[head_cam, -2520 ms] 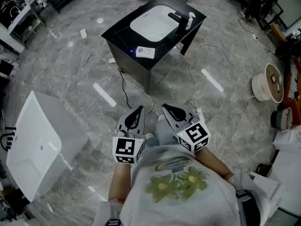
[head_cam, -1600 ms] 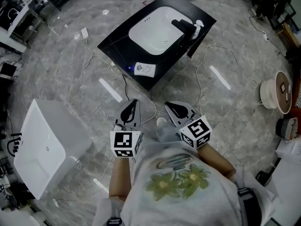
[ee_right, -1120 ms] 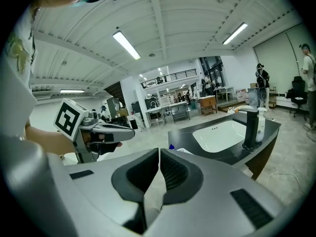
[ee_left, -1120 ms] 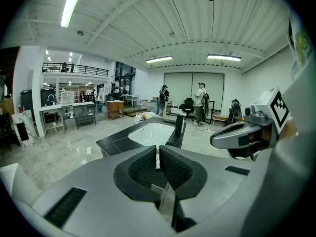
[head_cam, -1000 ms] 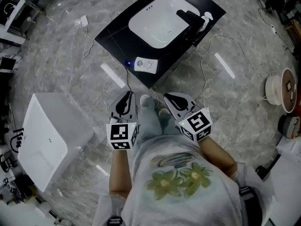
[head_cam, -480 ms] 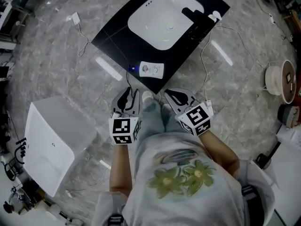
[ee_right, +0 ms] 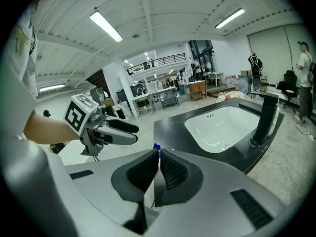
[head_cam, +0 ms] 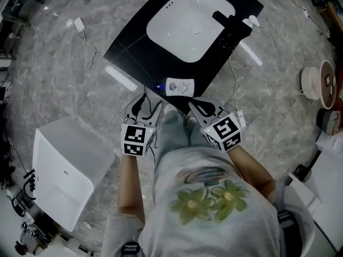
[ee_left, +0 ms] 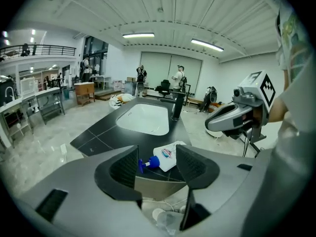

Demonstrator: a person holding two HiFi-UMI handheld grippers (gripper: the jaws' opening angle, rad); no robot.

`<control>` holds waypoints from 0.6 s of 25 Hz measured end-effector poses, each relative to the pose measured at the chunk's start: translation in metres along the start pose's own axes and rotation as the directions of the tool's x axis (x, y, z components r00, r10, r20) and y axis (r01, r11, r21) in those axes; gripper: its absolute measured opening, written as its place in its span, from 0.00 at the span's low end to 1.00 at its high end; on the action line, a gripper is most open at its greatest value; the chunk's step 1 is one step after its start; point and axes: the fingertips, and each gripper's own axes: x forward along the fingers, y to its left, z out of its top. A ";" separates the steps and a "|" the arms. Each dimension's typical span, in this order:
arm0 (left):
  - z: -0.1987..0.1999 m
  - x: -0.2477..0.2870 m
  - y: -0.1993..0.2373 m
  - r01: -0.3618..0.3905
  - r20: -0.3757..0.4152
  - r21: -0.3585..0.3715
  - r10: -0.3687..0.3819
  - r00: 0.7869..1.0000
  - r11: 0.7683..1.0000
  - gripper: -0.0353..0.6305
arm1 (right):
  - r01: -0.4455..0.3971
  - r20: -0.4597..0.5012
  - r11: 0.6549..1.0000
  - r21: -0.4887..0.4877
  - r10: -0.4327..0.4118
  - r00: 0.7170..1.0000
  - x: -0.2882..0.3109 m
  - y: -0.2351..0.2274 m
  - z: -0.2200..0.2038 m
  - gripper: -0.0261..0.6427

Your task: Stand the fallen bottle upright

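Observation:
A white bottle with a blue cap lies on its side at the near corner of the black counter. In the left gripper view the bottle shows just beyond my left gripper. Its jaws are opening, and nothing is between the pads. In the head view my left gripper hangs short of the counter edge, left of the bottle. My right gripper is shut and empty, just right of the bottle. In the right gripper view only the blue cap peeks over the shut right gripper.
A white sink is set in the counter, with a black faucet at its far right. A white box stands on the floor to the left. Cables trail across the grey floor, and a round white appliance sits far right.
The person has walked up to the counter, so the bottle is now close in front of both grippers. The left jaws have spread apart; the right jaws stayed shut.

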 end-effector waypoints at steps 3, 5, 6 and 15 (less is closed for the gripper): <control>0.001 0.009 0.012 0.055 0.005 0.029 -0.055 0.998 0.998 0.41 | 0.026 -0.009 0.999 0.021 -0.025 1.000 0.009 -0.004 0.001 0.10; 0.002 0.014 0.018 0.092 0.015 0.051 -0.093 0.996 0.994 0.41 | 0.043 -0.016 0.998 0.036 -0.042 0.999 0.014 -0.007 0.000 0.10; 0.002 0.017 0.022 0.105 0.026 0.072 -0.107 0.994 0.992 0.41 | 0.051 -0.019 0.998 0.043 -0.050 0.999 0.017 -0.008 0.000 0.10; -0.014 0.053 0.026 0.272 -0.052 0.275 -0.269 0.962 0.922 0.49 | 0.109 -0.022 0.990 0.089 -0.107 0.994 0.038 -0.018 -0.004 0.10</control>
